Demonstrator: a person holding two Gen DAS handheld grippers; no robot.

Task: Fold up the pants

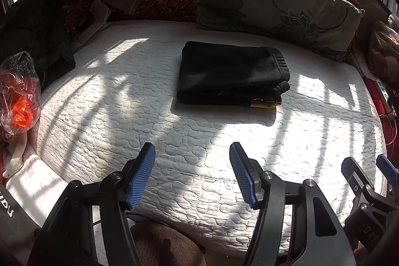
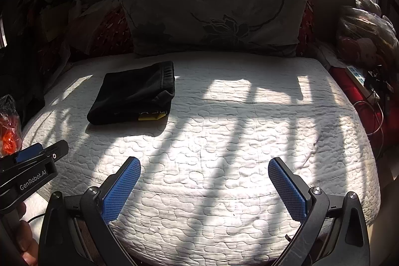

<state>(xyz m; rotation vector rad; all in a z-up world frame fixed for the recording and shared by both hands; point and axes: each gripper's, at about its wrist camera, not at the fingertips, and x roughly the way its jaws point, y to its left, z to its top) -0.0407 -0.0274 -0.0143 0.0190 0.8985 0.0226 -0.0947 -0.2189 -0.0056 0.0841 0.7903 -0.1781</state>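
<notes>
Both the left gripper (image 1: 192, 148) and right gripper (image 2: 204, 163) gape wide, empty, above the quilted white mattress (image 2: 224, 129); soft black pants (image 1: 232, 74) lie folded into a thick rectangle.

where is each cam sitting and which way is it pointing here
Left wrist view: on the left gripper, open, facing across the quilted mattress at the folded black pants dead ahead; right gripper at its right edge.
Right wrist view: on the right gripper, open, facing the pillow; pants to its left, left gripper and a hand at its left edge.
Shared: pants, pillow, mattress.
</notes>
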